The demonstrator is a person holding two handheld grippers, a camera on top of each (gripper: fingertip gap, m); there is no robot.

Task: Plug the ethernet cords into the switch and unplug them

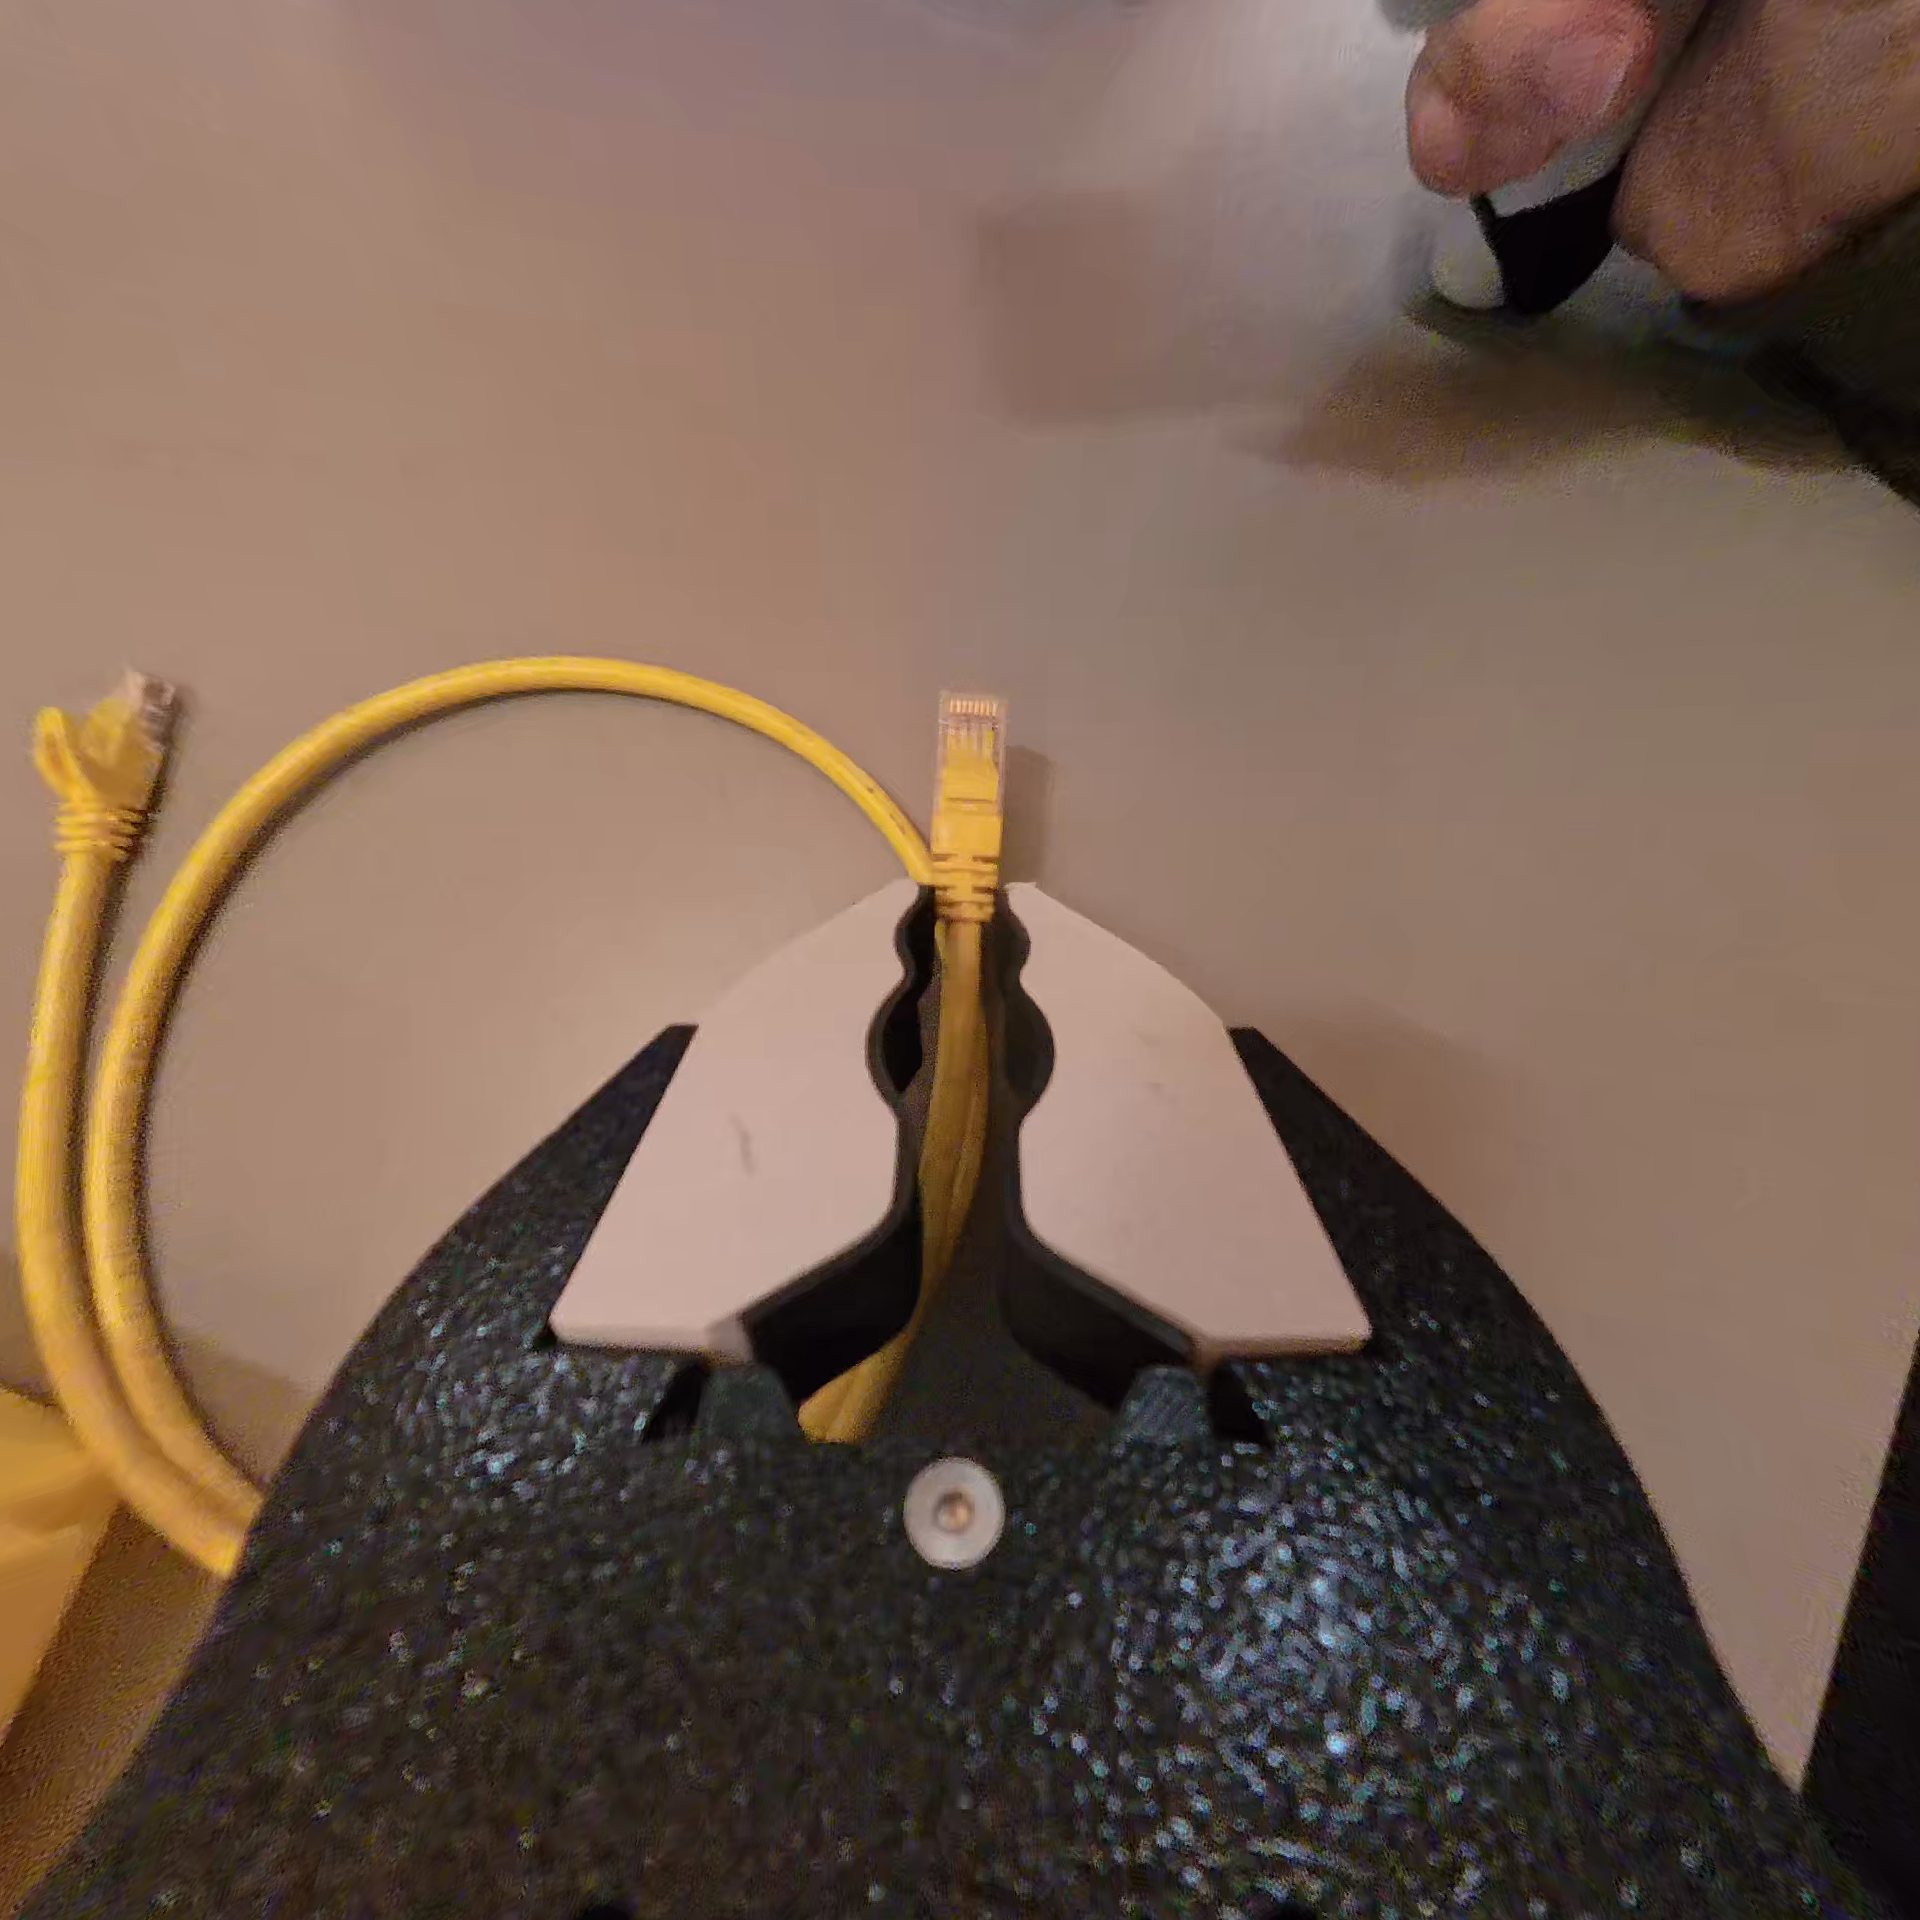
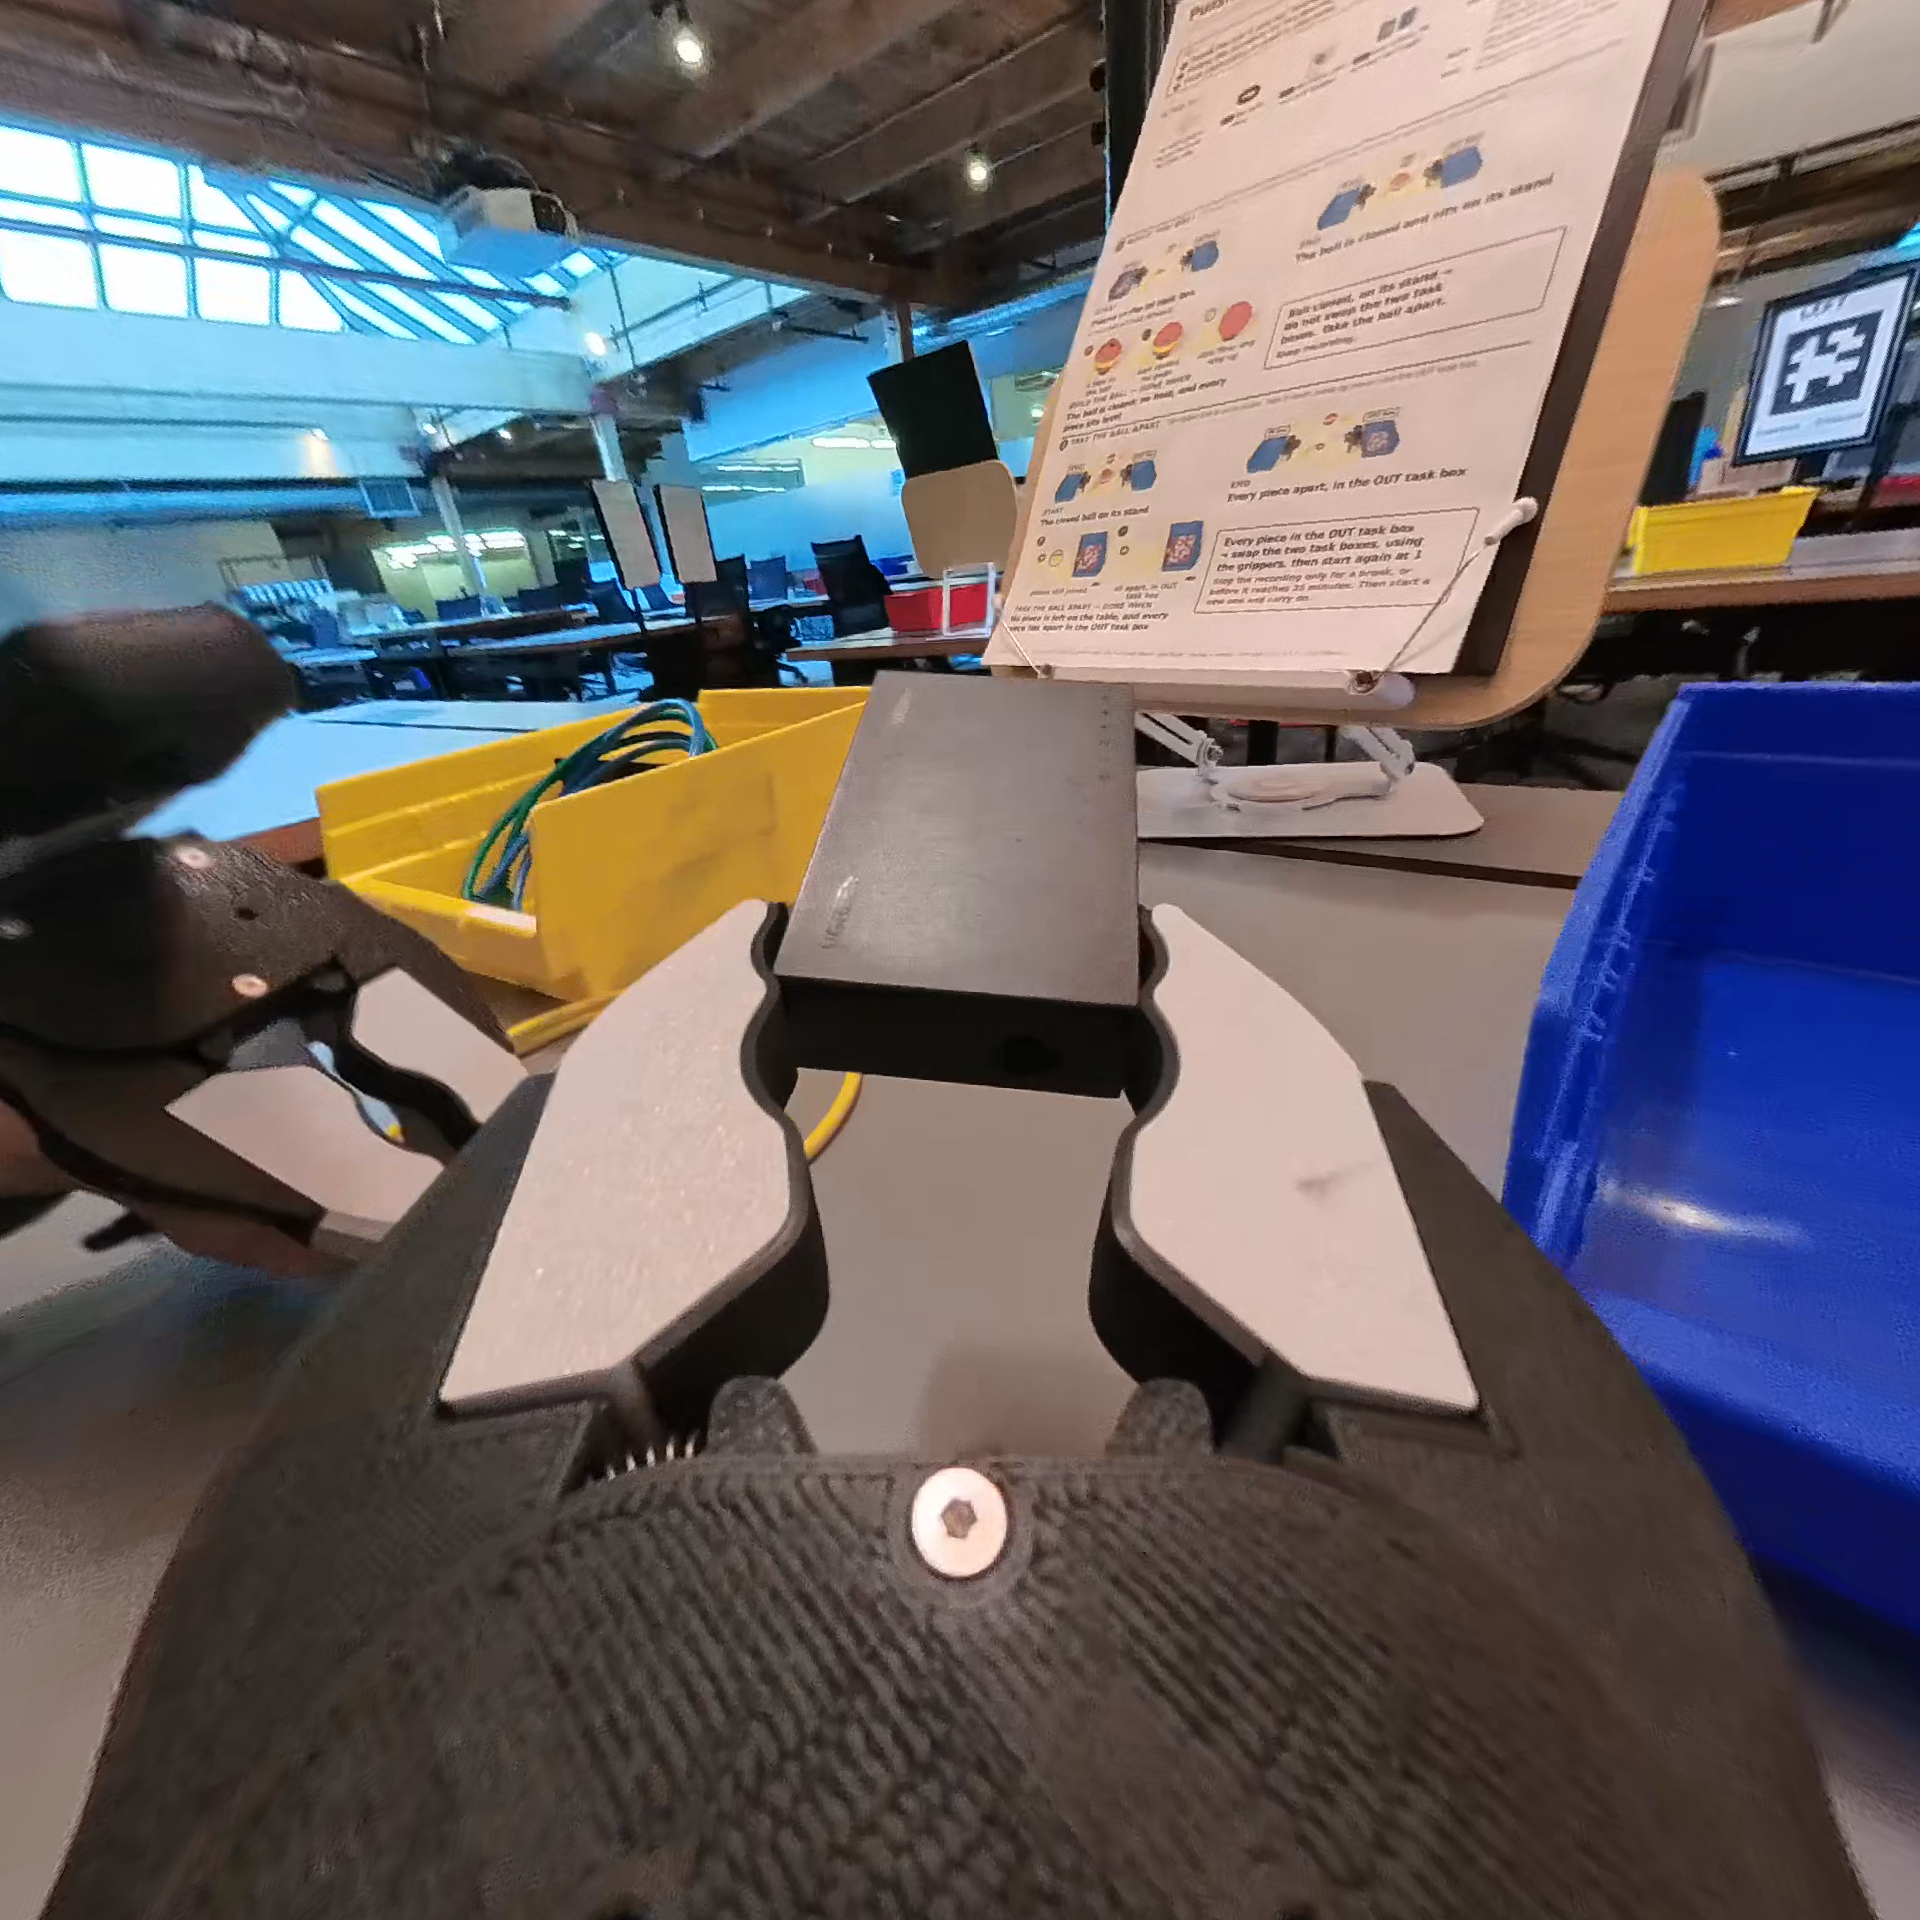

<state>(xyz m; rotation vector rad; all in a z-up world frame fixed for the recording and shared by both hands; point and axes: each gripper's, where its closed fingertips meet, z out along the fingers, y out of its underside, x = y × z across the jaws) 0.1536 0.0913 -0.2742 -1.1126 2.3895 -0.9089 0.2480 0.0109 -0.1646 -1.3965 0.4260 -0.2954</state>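
Left gripper [image 1: 966, 894] jaws clamp the yellow ethernet cord [image 1: 961, 1039] just behind its plug [image 1: 971, 774], leaving the plug free to insert. Right gripper [image 2: 956, 997] jaws pinch the black switch [image 2: 966, 862] by its sides, lifted off the counter [image 2: 1351, 894], probably to steady it.

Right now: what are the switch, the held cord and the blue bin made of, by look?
Switch: dark housing with a dull, brushed-looking sheen, likely metal, possibly coated plastic. Yellow cord: flexible rubbery jacket bending in a loop, with a clear hard plastic plug. Blue bin: glossy moulded plastic, with highlights and ribbed walls.
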